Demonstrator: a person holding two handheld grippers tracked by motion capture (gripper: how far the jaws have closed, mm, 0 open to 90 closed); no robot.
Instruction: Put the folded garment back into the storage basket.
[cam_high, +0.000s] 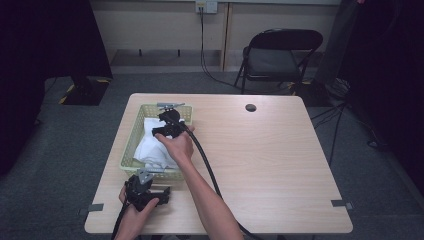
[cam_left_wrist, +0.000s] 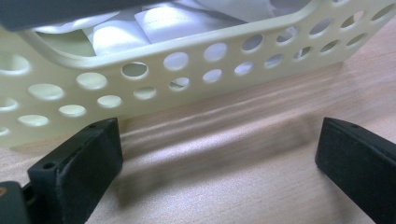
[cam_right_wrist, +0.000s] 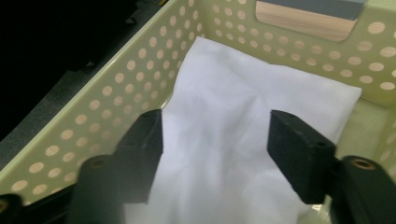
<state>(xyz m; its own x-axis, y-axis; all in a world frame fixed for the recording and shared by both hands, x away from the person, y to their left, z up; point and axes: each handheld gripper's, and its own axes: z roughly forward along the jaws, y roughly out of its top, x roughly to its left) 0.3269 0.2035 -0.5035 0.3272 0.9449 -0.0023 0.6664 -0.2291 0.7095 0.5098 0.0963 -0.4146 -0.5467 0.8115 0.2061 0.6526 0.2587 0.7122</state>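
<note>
Basket (cam_high: 131, 131) walls hem cloth (cam_high: 152, 145), open above, bare table (cam_high: 270, 150) rightward

One basket (cam_high: 131, 145), one white cloth (cam_high: 152, 145), possibly more, two grippers (cam_high: 167, 125), one chair (cam_high: 280, 52)

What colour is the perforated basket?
Pale yellow-green basket, dotted with round holes; clearest in the right gripper view.

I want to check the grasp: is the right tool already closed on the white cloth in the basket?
No, the right tool has its jaws standing wide apart above the white cloth in the basket.
</note>
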